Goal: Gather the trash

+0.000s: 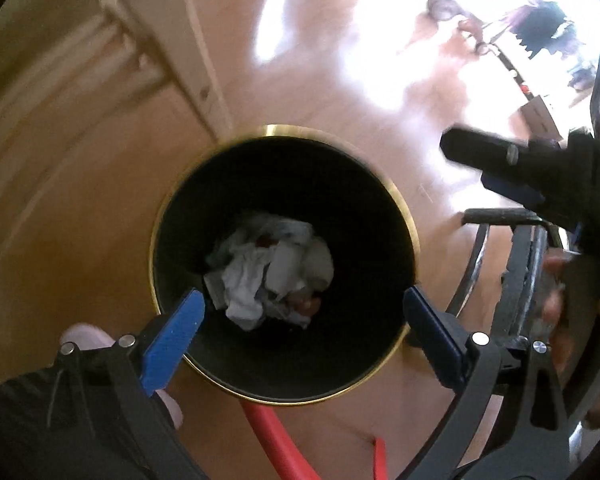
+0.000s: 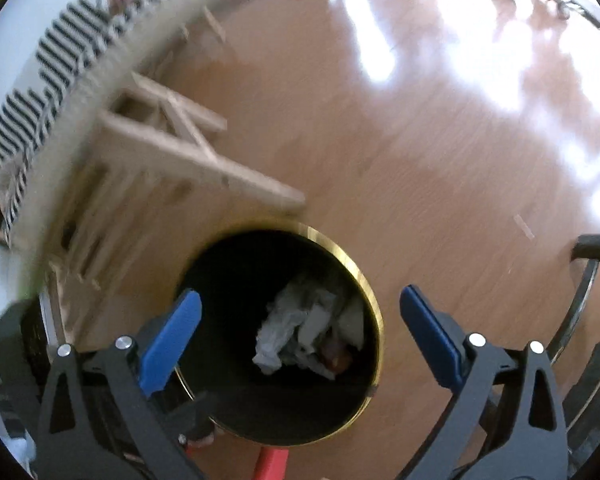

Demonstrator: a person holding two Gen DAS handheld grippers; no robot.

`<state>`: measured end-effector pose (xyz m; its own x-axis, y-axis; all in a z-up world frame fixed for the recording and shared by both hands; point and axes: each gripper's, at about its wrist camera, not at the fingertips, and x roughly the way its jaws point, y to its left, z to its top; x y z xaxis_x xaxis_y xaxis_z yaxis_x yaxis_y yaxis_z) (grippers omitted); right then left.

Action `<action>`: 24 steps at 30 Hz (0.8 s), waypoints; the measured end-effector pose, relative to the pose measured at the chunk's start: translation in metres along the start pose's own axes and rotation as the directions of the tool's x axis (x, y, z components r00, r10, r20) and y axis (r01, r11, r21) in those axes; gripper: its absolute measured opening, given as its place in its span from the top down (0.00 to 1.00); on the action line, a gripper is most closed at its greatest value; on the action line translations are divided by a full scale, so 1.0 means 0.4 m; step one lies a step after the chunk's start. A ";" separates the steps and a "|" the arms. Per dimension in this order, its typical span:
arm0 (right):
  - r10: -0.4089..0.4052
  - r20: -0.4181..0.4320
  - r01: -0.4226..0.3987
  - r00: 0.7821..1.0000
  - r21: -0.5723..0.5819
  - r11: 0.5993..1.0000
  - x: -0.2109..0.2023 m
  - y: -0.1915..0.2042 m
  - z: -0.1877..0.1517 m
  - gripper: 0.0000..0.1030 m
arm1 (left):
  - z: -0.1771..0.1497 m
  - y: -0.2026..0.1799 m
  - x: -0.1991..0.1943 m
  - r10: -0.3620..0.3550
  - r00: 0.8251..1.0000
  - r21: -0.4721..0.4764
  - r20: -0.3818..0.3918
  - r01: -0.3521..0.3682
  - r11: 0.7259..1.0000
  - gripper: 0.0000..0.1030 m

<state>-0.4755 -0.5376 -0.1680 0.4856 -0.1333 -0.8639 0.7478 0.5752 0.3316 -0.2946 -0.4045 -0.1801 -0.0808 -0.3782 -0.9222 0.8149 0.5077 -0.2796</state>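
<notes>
A black round bin with a gold rim (image 1: 392, 188) stands on the wooden floor, seen from above in both wrist views (image 2: 364, 276). Crumpled white paper trash (image 1: 268, 270) lies at its bottom (image 2: 296, 332). My left gripper (image 1: 304, 300) hangs over the bin's mouth, open wide, with nothing between its blue fingers (image 1: 172, 340). My right gripper (image 2: 300, 308) is also above the bin, open and empty, its blue fingers (image 2: 432, 336) spread apart. In the left wrist view the right gripper shows as a black shape with a blue pad (image 1: 516, 188) at the right edge.
A light wooden frame or furniture leg (image 2: 196, 160) stands just left of the bin. A black chair base with a chrome ring (image 1: 472, 268) sits to the right. A red strap (image 1: 276, 444) lies by the bin's near side. Open wooden floor (image 2: 420, 140) stretches beyond.
</notes>
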 end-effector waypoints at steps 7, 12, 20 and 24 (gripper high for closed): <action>0.000 0.135 0.015 0.991 -0.106 0.994 -0.099 0.151 0.077 0.07 | 0.088 -0.019 -0.353 0.100 0.930 0.042 0.354 -0.122 0.992 0.06; 0.215 0.248 -0.141 0.945 -0.286 0.948 -0.158 0.475 0.173 0.07 | 0.107 0.184 -0.640 0.238 0.810 -0.165 0.536 -0.176 0.970 0.06; 0.300 0.148 -0.234 0.942 -0.346 0.909 -0.032 1.065 0.277 0.07 | -0.047 0.707 -0.837 0.621 0.676 -0.604 0.397 -0.317 0.731 0.06; 0.257 0.143 -0.184 0.956 -0.391 0.902 0.045 1.243 0.204 0.07 | -0.104 0.867 -0.841 0.659 0.683 -0.681 0.316 -0.320 0.659 0.06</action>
<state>-0.0581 -0.3198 0.0122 0.7213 -0.0949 -0.6861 0.4076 0.8591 0.3096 -0.0088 -0.0689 0.0221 0.6631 -0.1686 -0.7293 0.1718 0.9826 -0.0709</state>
